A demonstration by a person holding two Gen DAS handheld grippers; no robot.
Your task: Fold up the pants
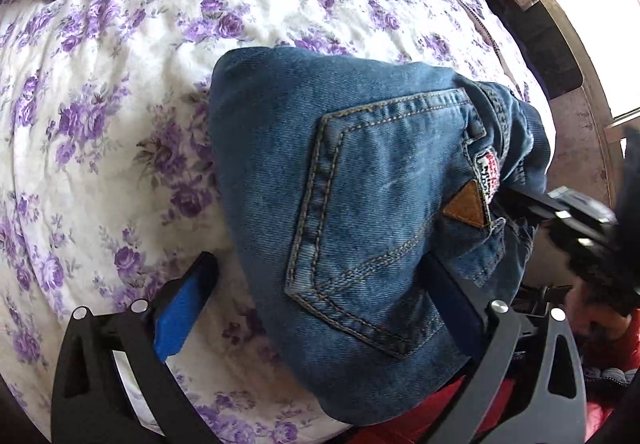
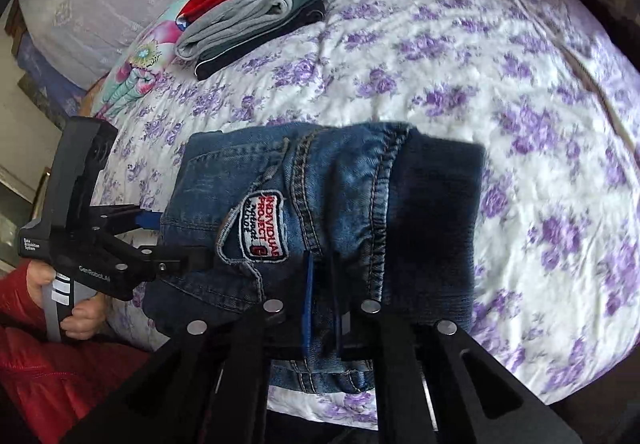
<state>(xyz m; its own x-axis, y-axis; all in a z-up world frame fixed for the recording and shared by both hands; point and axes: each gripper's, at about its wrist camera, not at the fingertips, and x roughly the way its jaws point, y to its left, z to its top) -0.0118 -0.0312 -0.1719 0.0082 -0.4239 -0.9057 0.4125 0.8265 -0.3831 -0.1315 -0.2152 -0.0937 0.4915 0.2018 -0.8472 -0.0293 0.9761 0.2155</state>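
In the right wrist view, folded jeans [image 2: 320, 219] are lying on the bedspread [image 2: 460, 55] at lower centre, with a stack of folded clothes [image 2: 256, 15] sitting behind them at upper left, the left gripper [image 2: 180, 244] touching their left edge and the right gripper [image 2: 324, 308] touching their near edge.

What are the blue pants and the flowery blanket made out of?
The pants look like denim: faded blue twill weave, tan stitching, sewn pocket. The flowery blanket looks like soft, matte quilted cotton, puffy and crinkled, though the exact fibre can't be told.
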